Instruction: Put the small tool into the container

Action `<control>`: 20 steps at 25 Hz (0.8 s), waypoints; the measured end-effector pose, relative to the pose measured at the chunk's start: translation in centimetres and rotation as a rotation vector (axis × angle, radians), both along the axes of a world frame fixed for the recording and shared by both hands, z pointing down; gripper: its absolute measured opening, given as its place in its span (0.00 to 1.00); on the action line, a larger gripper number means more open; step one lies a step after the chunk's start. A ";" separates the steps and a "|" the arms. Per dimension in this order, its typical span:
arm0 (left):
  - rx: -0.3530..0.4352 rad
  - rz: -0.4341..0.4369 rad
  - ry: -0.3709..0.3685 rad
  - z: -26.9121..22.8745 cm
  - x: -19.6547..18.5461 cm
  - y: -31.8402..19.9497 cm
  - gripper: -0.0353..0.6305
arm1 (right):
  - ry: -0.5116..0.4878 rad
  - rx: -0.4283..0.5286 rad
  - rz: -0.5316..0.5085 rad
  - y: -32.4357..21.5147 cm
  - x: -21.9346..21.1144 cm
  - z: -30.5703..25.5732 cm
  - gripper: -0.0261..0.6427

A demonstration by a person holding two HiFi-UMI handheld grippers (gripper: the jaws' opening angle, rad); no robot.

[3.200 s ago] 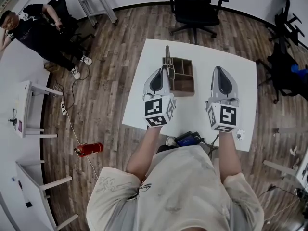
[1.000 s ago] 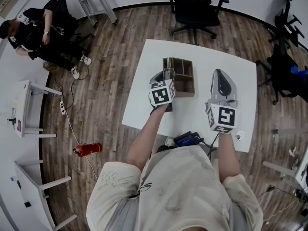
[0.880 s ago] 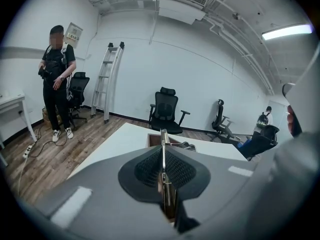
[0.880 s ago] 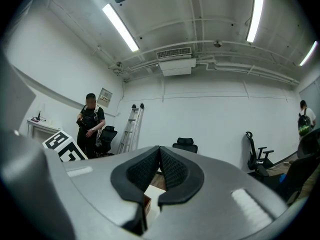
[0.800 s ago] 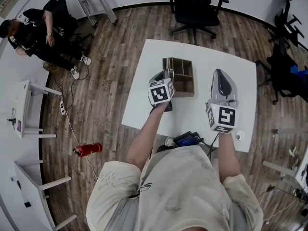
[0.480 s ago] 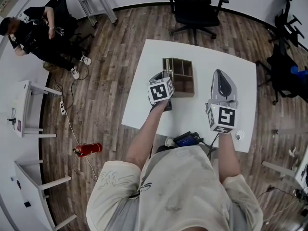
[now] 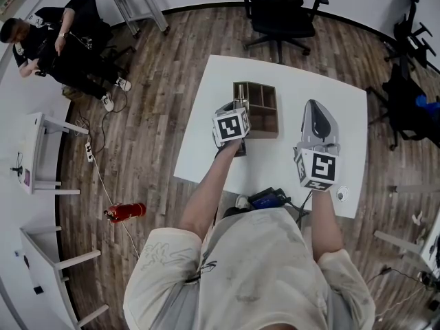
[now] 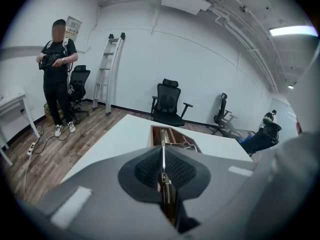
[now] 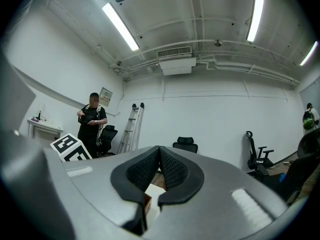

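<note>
Wooden container (compartmented) just beyond left claw pinching small tool.

Left gripper held forward, jaws pinching the small tool — right gripper alongside, jaws together.

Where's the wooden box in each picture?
Head view: the wooden box sits mid-table on the white table.
Left gripper view: centre, just past the jaws.
Right gripper view: only a brown sliver low between the jaws, probably the box.
Shared landmark: the ladder by the wall.
</note>
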State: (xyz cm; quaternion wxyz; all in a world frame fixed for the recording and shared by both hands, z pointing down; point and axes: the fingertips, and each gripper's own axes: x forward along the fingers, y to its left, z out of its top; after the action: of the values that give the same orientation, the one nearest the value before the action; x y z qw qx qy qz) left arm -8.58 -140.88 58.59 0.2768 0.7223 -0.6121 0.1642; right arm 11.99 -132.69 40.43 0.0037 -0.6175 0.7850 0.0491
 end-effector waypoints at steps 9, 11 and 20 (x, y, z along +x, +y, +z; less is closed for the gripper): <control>-0.041 -0.009 0.004 1.1 0.7 0.6 0.10 | -0.004 0.000 0.000 0.5 1.0 0.0 0.05; -0.045 -0.010 0.010 1.0 0.4 0.6 0.12 | -0.003 0.000 0.001 0.4 0.8 -0.5 0.05; -0.032 0.008 0.011 1.6 0.7 0.5 0.13 | -0.001 -0.002 -0.001 0.5 0.8 0.2 0.05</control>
State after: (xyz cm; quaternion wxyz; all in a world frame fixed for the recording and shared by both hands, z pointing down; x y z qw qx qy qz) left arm -7.88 -140.38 60.19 0.2911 0.7211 -0.6050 0.1712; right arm 12.79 -132.18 40.67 0.0035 -0.6171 0.7854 0.0479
